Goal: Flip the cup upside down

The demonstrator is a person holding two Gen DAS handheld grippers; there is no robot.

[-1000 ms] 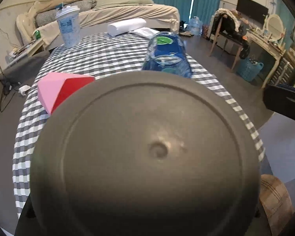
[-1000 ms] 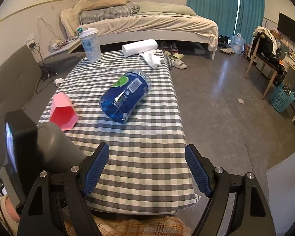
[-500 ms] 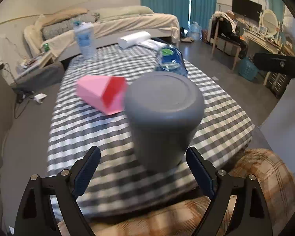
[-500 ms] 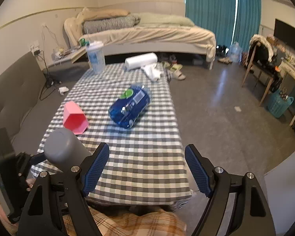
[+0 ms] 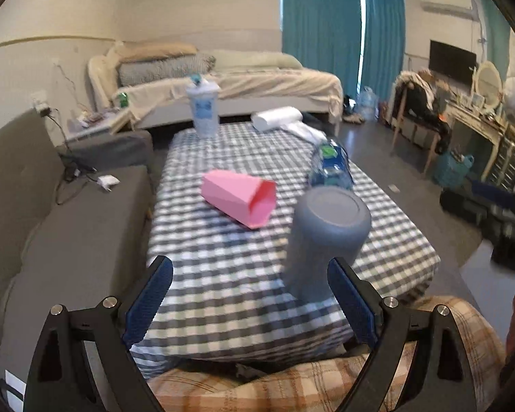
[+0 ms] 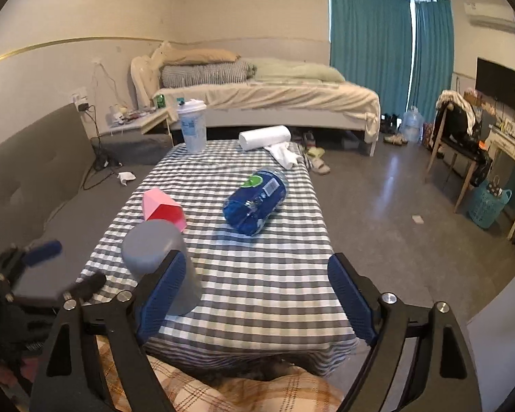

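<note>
A grey cup (image 5: 322, 237) stands upside down, base up, near the front edge of the checked table (image 5: 230, 274); it also shows in the right wrist view (image 6: 161, 261). My left gripper (image 5: 252, 304) is open and empty, pulled back from the table, with the cup just ahead of its right finger. My right gripper (image 6: 257, 295) is open and empty, held off the table's front edge, with the cup behind its left finger.
A pink cup (image 5: 240, 197) lies on its side mid-table. A blue bottle pack (image 6: 255, 201) lies to its right. A lidded drink cup (image 6: 192, 125) and paper roll (image 6: 264, 137) stand at the far end. A sofa (image 5: 34, 223) lies left; plaid cloth (image 5: 292, 384) lies below.
My left gripper let go of the grey cup and drew back; the cup now stands base up on the table. The right gripper also pulled back and rose.
</note>
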